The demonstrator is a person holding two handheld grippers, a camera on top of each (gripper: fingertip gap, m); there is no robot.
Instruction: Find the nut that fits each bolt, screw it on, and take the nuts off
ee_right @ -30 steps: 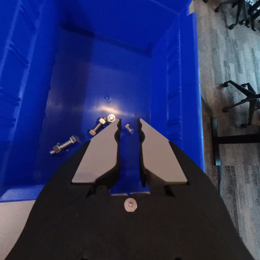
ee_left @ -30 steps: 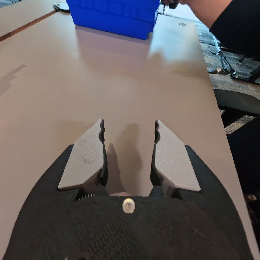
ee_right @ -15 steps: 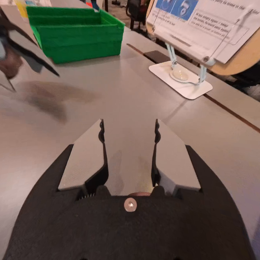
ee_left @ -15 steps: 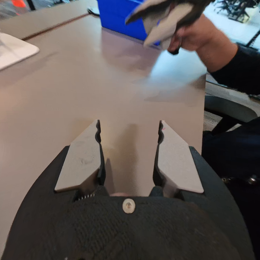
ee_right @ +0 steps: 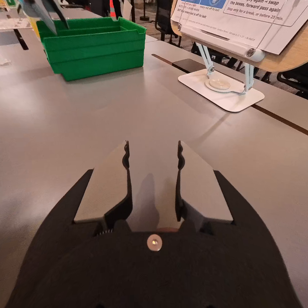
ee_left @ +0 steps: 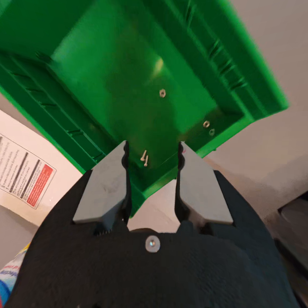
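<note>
Left gripper (ee_left: 152, 145) is spread wide and holds nothing, hanging over the near corner of the green bin (ee_left: 250, 70); right gripper (ee_right: 152, 145) is likewise released and bare, low over the worktop (ee_right: 150, 108), well apart from the bin. Step in hand looks like picking a bolt: come straight down, line the jaws across the shank, and take only 1 of the 2 bolts (ee_left: 144, 158), which lie touching. Bolts sit between and just below the left fingertips on the bin floor; 3 nuts (ee_left: 206, 124) lie farther right and beyond.
</note>
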